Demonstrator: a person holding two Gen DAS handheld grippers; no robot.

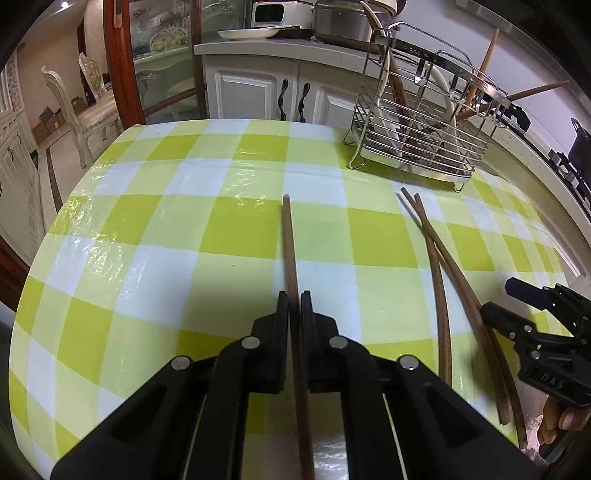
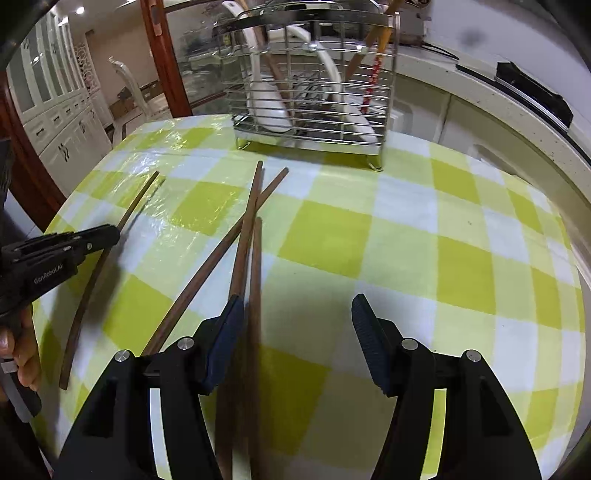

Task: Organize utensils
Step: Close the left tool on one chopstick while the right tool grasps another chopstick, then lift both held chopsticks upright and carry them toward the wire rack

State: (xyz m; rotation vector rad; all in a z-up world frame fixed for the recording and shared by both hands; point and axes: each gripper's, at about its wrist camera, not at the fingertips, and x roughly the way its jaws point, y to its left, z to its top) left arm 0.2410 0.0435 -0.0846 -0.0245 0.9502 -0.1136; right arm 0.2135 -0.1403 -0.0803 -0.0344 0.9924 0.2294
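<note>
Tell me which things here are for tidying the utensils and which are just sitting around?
For the job:
- single chopstick pinched in the left gripper
- loose chopsticks on the checked tablecloth, by the open right gripper
- wire utensil rack

Just sitting around:
- pots and plate on the counter
- dining chairs
</note>
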